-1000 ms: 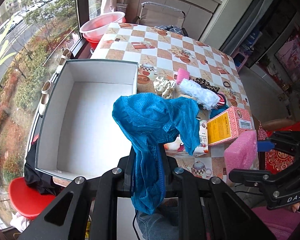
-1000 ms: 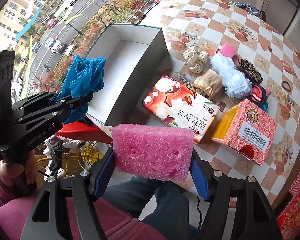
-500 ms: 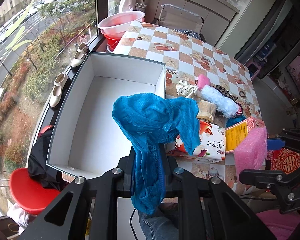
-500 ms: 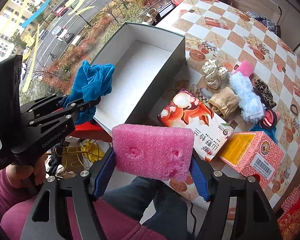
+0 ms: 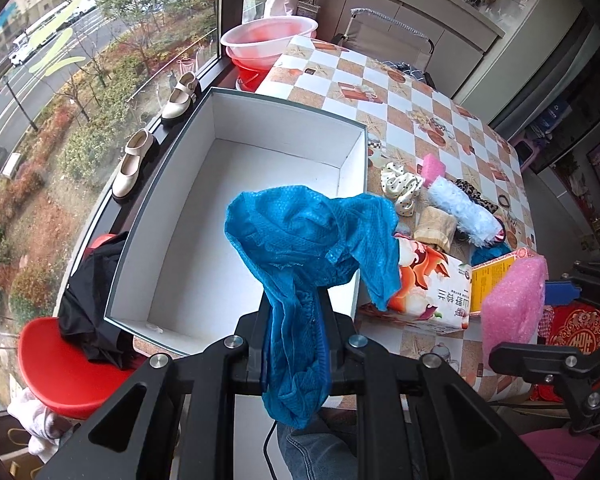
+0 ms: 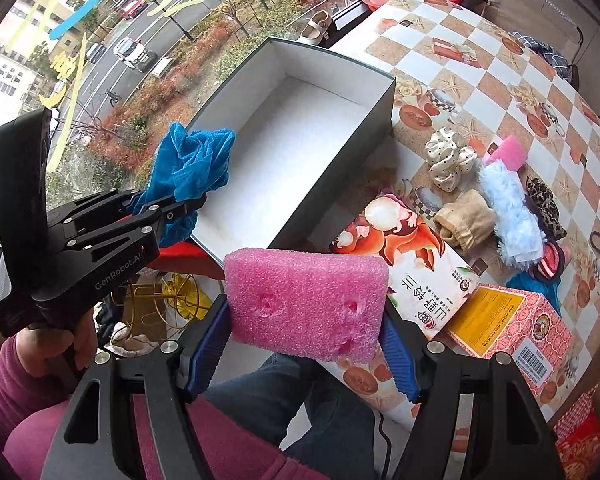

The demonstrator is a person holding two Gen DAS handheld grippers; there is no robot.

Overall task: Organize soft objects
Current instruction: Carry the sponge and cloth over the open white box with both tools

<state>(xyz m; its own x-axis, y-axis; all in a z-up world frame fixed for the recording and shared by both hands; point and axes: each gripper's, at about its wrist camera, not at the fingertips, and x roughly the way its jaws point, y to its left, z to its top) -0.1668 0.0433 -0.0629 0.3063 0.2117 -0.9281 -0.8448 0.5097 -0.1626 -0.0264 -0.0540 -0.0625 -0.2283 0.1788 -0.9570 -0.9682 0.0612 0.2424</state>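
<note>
Grippers both loaded. We see the left gripper [image 5: 294, 320] clamped tight on a blue mesh cloth [image 5: 312, 240], which bunches above the fingers and hangs in a tail below them; in the right wrist view that gripper [image 6: 172, 210] sits at the near left corner of the open box [image 6: 380, 120], the cloth [image 6: 190, 160] overlapping the box rim. We note the box interior [image 5: 240, 208] is white and bare, its outer wall dark. The right gripper [image 6: 304, 344] holds a pink foam block [image 6: 306, 304] squeezed between its blue pads [image 6: 210, 344], off the near edge of the table [image 6: 480, 76]; the block [image 5: 514, 308] shows at the right in the left wrist view. On the checked tablecloth just right of the box lie a printed tissue pack [image 6: 412, 272] and a pink carton [image 6: 512, 328], the carton touching the pack's end. Beyond them we count a spotted cream scrunchie [image 6: 450, 158], a small pink foam piece [image 6: 508, 154], a pale blue fluffy item [image 6: 510, 216], a tan fabric roll [image 6: 466, 220] and a leopard-print scrunchie [image 6: 544, 206], clustered close together. A hand [image 6: 60, 344] in a maroon sleeve grips the left gripper's handle.
</note>
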